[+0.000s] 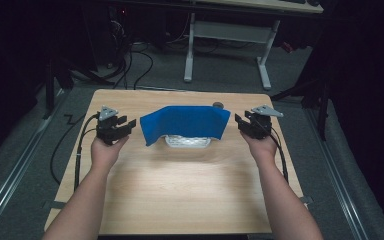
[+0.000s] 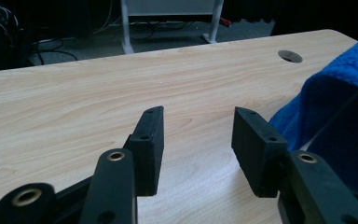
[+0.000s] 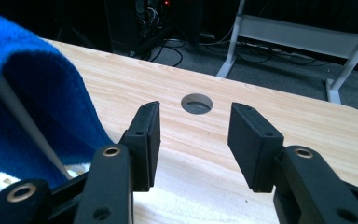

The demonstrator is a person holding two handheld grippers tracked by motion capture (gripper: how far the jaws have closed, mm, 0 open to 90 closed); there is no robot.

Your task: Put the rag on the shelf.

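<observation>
1. step in hand, by judgement: release after draping; the blue cloth (image 1: pixel 185 123) hangs over a white rack (image 1: pixel 188 142) midway between both tools.
2. left gripper (image 1: pixel 122 125): jaws wide, nothing between them; cloth edge lies just beside its right-hand jaw, apart from it.
3. right gripper (image 1: pixel 241 122): jaws wide and bare; cloth lies just beyond its left-hand jaw.
4. table hole (image 3: pixel 196 103) sits ahead of the right gripper.
5. next move likely calls for clearing both tools outward without snagging the cloth edges.
</observation>
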